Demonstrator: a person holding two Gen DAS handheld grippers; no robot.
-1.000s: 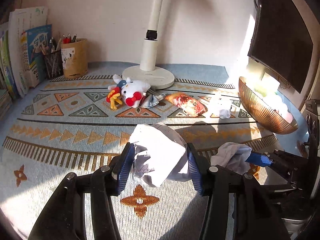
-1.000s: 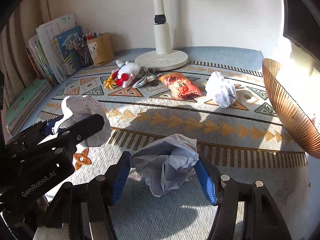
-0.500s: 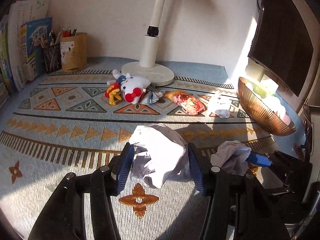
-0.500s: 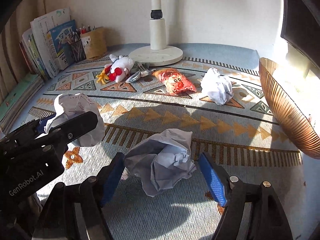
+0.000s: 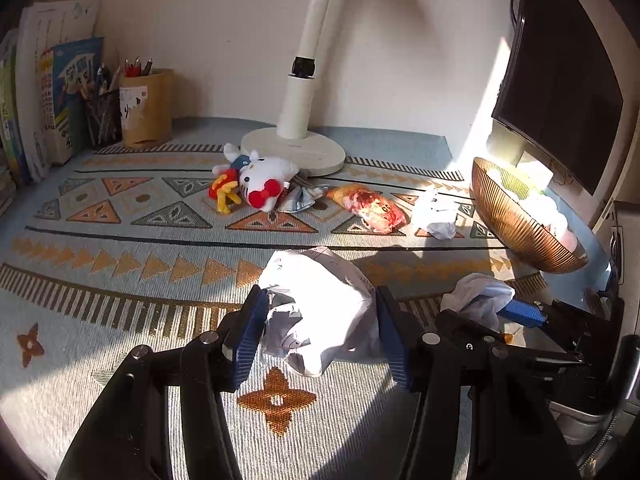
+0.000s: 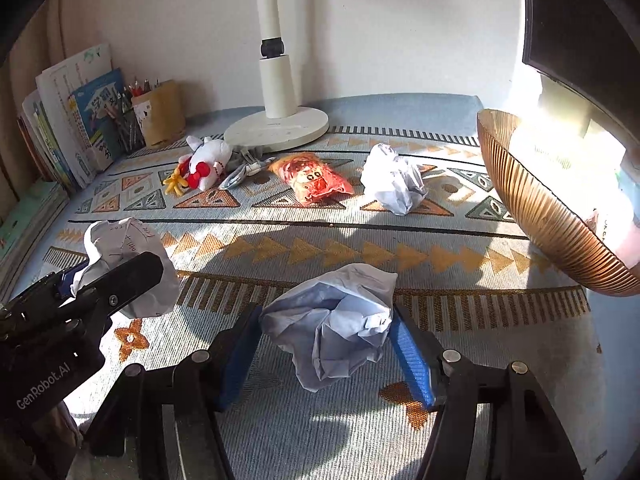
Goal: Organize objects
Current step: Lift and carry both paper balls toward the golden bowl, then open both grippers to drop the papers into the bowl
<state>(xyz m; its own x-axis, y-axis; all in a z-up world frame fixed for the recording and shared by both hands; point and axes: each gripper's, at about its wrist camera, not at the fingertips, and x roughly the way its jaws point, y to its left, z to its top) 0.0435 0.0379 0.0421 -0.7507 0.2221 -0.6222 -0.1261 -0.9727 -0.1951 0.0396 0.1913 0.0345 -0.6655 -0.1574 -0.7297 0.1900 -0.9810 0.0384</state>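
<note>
Two claws, each with a paper wad, over a patterned mat. My left claw [image 5: 320,322] is clamped on a white paper ball [image 5: 320,308], both blue pads pressed into its sides; the ball hangs between the fingers just above the mat [image 5: 120,280]. My right claw [image 6: 326,344] brackets a bluish paper ball [image 6: 332,320]: its right pad [image 6: 412,360] touches the paper's edge, but the jaws stand fairly wide and I cannot tell whether they grip it or merely frame it.

Ahead of both claws, well apart, lie a plush toy [image 6: 208,164], a red snack packet [image 6: 312,178] and a third paper ball [image 6: 394,180], in a row before the lamp base [image 6: 276,132]. Ahead and to the right of my right claw sits a copper bowl [image 6: 540,216], tilted towards me and already holding some pale items.

Step in hand, as I judge it: paper is gathered and awaits carrying off. The bowl looks the likely destination, though that is a guess. The next move calls for confirming a firm squeeze on the bluish ball, then lifting it clear and travelling forward-right, keeping the two claws from colliding.
</note>
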